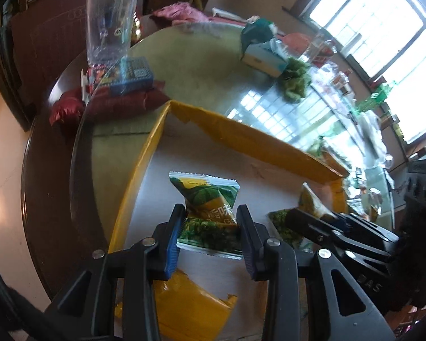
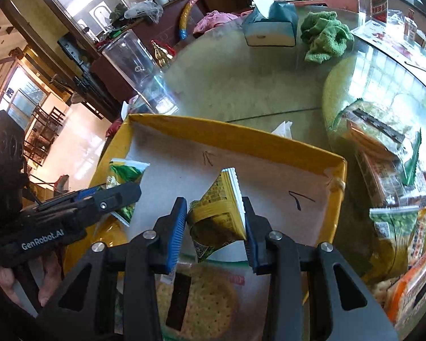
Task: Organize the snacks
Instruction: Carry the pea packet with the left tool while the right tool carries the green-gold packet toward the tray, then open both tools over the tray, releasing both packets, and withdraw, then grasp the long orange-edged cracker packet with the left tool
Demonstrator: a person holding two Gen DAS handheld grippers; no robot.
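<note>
yellow tray [image 1: 144, 153], green-yellow snack packet [image 1: 210, 210], blue pads [image 1: 174, 244]

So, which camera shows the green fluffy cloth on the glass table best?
The right wrist view: the crumpled green fluffy cloth lies sharp and whole beside the teal tissue box. The left wrist view shows the same cloth smaller and blurred, washed by window glare.

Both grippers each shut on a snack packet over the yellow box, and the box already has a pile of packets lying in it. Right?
Not the pile. Both wrist views show the yellow box with a bare floor. The left gripper is shut on a green packet, the right gripper on a yellow-green packet, both over the box.
</note>
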